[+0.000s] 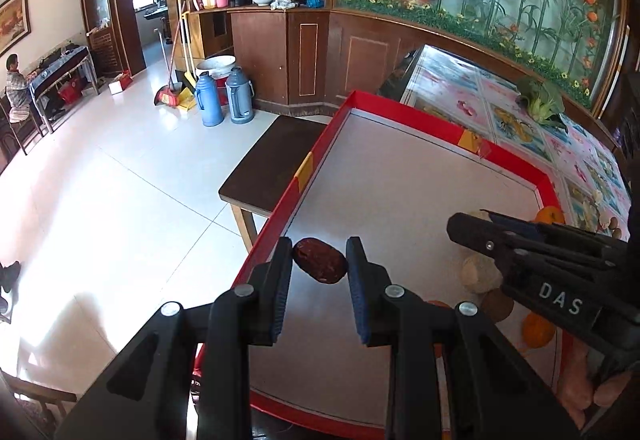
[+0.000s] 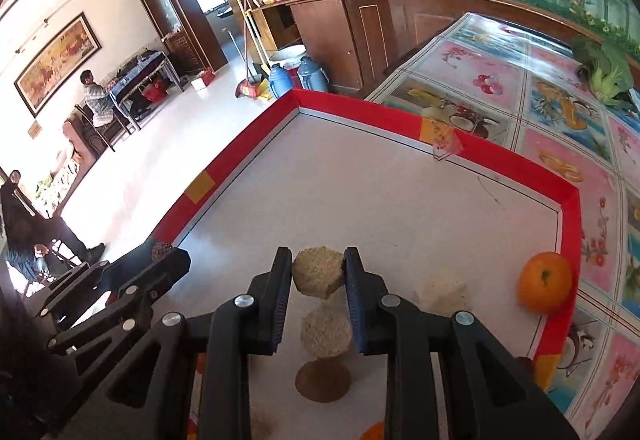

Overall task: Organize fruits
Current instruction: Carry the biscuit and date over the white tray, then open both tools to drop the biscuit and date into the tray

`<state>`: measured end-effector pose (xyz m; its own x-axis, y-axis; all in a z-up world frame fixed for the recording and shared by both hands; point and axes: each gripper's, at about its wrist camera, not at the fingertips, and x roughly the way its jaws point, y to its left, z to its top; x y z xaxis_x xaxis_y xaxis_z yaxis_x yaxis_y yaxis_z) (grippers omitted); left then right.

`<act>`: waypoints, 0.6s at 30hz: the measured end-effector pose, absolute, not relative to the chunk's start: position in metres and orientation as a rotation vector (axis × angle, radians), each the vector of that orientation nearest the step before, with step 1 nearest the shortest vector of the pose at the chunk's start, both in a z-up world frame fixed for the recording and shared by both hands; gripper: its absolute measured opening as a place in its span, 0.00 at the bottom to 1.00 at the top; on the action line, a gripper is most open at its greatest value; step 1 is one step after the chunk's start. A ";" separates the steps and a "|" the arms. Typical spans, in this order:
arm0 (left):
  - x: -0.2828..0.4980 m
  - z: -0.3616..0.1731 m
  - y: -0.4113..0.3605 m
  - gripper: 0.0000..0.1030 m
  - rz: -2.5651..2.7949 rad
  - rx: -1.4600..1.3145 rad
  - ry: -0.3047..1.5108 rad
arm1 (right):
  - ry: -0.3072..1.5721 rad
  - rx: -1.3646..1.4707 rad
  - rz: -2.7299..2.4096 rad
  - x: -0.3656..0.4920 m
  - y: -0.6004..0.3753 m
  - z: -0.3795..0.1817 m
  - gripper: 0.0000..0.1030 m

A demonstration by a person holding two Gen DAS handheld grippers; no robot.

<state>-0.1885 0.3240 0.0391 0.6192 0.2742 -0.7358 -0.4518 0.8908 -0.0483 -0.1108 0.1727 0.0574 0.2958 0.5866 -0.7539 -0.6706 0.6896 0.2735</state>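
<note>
Left wrist view: left gripper (image 1: 319, 264) is clenched on a dark red-brown fruit (image 1: 320, 260), held between both pads just inside the left wall of the red-rimmed tray (image 1: 404, 109); whether it clears the white floor I cannot tell. Right wrist view: right gripper (image 2: 318, 272) is grasping a pale tan rough-skinned fruit (image 2: 318, 271), pads pressing both sides, carried above the tray floor. Below it lie 2 more tan pieces (image 2: 326, 332) and a brown round one (image 2: 323, 380); a whitish piece (image 2: 440, 290) sits beside them, and an orange (image 2: 544, 282) rests against the right wall of the tray. Step in hand, as judged: transport, both grippers loaded, sorting by kind. Next move calls for lowering each fruit to its own spot on the open floor, dark fruit kept to the left side, tan fruit near its like, then releasing only once it rests, since round pieces may roll. Right gripper should avoid knocking the cluster beneath it.
</note>
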 end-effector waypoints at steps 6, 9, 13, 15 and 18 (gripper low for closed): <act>-0.181 0.034 0.330 0.29 0.438 -0.234 0.831 | 0.969 -0.152 0.820 -0.106 0.190 0.054 0.24; -0.175 0.031 0.331 0.29 0.445 -0.226 0.843 | 0.976 -0.167 0.813 -0.104 0.195 0.055 0.24; -0.170 0.028 0.329 0.29 0.444 -0.217 0.861 | 0.987 -0.175 0.811 -0.103 0.197 0.054 0.25; -0.171 0.027 0.328 0.29 0.451 -0.211 0.864 | 0.987 -0.181 0.816 -0.103 0.196 0.054 0.25; -0.171 0.028 0.329 0.31 0.456 -0.213 0.872 | 0.996 -0.179 0.820 -0.101 0.191 0.055 0.39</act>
